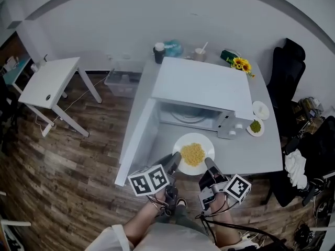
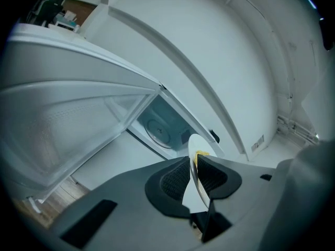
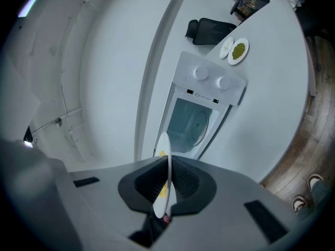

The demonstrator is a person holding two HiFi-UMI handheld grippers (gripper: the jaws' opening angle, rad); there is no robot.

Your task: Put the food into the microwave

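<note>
A white plate [image 1: 184, 143] heaped with yellow food [image 1: 193, 153] hangs just in front of the open microwave [image 1: 201, 90], above the grey table [image 1: 272, 150]. My left gripper [image 1: 174, 162] is shut on the plate's near-left rim, and my right gripper [image 1: 210, 166] is shut on its near-right rim. In the left gripper view the plate [image 2: 194, 145] stands edge-on between the pads, with the turntable [image 2: 157, 131] inside the cavity beyond. The right gripper view shows the plate [image 3: 163, 145] edge-on too, in front of the microwave's cavity [image 3: 189, 125] and knobs [image 3: 200, 73].
The microwave door [image 1: 140, 135] swings out to the left of the plate. Right of the microwave sit a small dish of green food [image 1: 255, 127] and an empty small dish [image 1: 260, 110]. Sunflowers [image 1: 241, 65], cups and a jar stand behind. A black chair [image 1: 285, 69] is at the right.
</note>
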